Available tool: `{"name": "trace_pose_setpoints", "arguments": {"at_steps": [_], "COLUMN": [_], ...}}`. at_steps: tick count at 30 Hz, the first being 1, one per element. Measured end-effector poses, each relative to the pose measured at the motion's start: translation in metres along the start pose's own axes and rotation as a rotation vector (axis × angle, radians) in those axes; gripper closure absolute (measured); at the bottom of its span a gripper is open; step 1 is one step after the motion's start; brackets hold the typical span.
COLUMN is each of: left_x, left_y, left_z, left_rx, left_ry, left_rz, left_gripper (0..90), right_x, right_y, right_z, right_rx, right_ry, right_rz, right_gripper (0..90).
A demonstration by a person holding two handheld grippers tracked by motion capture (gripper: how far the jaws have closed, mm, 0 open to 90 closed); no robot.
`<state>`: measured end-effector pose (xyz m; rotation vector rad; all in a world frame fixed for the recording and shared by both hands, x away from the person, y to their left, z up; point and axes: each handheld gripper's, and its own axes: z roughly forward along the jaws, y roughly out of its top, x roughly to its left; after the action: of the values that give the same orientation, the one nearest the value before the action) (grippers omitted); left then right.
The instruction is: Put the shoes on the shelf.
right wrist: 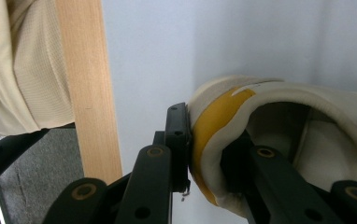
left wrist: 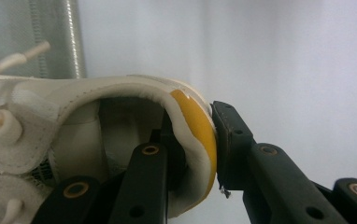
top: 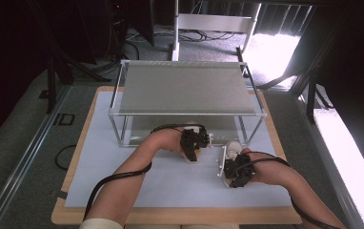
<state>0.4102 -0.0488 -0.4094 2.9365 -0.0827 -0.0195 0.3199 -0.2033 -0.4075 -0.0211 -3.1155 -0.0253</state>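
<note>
White leather sneakers with yellow heel patches sit on the pale tabletop (top: 123,181), one in each set of tongs. In the left gripper view, the left tongs (left wrist: 196,154) are clamped on the heel collar of the left sneaker (left wrist: 88,116), one jaw inside the shoe and the other pressed against the yellow heel patch (left wrist: 197,126) outside; cream laces (left wrist: 13,58) show at the far left, beside a metal frame post (left wrist: 74,37). In the right gripper view, the right tongs (right wrist: 204,154) pinch the heel of the right sneaker (right wrist: 307,116) the same way, the outer jaw against its yellow stripe, the inner jaw within the opening. A wooden edge (right wrist: 88,88) of the tabletop and a beige garment (right wrist: 22,65) lie beyond.

From the high view, the left tongs (top: 192,143) hold their shoe just in front of a metal-framed shelf (top: 185,88) standing at the far half of the tabletop, near its lower opening. The right tongs (top: 235,169) hold the other shoe nearer the person, slightly apart from the first. Black cables (top: 118,177) trail along both forearms.
</note>
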Motion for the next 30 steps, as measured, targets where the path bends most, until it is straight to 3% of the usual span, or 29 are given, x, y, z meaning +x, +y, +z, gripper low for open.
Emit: {"name": "trace_pose_setpoints", "arguments": {"at_steps": [3, 5, 7, 8, 14, 21, 22, 24, 25, 27, 30], "left_x": [0.005, 0.007, 0.005, 0.006, 0.006, 0.003, 0.002, -0.002, 0.001, 0.004, 0.003], "left_y": [0.003, 0.004, 0.004, 0.004, 0.002, -0.007, -0.007, -0.008, -0.008, -0.010, -0.014], "left_z": [0.000, 0.002, 0.003, 0.002, 0.001, 0.000, 0.000, 0.002, -0.001, -0.004, -0.004], "left_rx": [-0.018, -0.015, -0.015, -0.016, -0.014, -0.041, -0.039, -0.054, -0.016, 0.013, 0.014], "left_ry": [-0.005, -0.004, -0.012, -0.004, -0.010, 0.000, -0.001, 0.002, 0.007, 0.003, 0.009], "left_rz": [-0.023, -0.008, -0.030, -0.005, -0.008, -0.013, -0.006, -0.033, 0.017, 0.055, 0.041], "left_gripper": [75.1, 74.9, 75.2, 75.1, 75.0, 75.1, 75.1, 75.0, 75.0, 75.0, 75.0], "right_x": [0.000, -0.001, -0.003, -0.003, -0.011, -0.029, -0.032, -0.041, -0.043, -0.046, -0.052], "right_y": [0.000, 0.001, 0.001, 0.001, 0.003, 0.008, 0.009, 0.012, 0.013, 0.016, 0.018], "right_z": [0.001, 0.002, 0.002, 0.003, 0.003, -0.002, -0.003, -0.003, -0.004, -0.005, -0.007], "right_rx": [-0.001, 0.001, -0.003, -0.004, 0.000, -0.006, 0.007, -0.010, -0.010, 0.010, 0.018], "right_ry": [0.009, 0.010, 0.009, 0.009, 0.003, -0.044, -0.061, -0.085, -0.090, -0.087, -0.086], "right_rz": [0.000, -0.003, 0.000, 0.000, -0.012, -0.032, -0.018, -0.062, -0.068, -0.049, -0.062], "right_gripper": [77.8, 77.8, 77.9, 77.9, 77.7, 77.5, 77.5, 77.5, 77.1, 77.1, 77.0]}}
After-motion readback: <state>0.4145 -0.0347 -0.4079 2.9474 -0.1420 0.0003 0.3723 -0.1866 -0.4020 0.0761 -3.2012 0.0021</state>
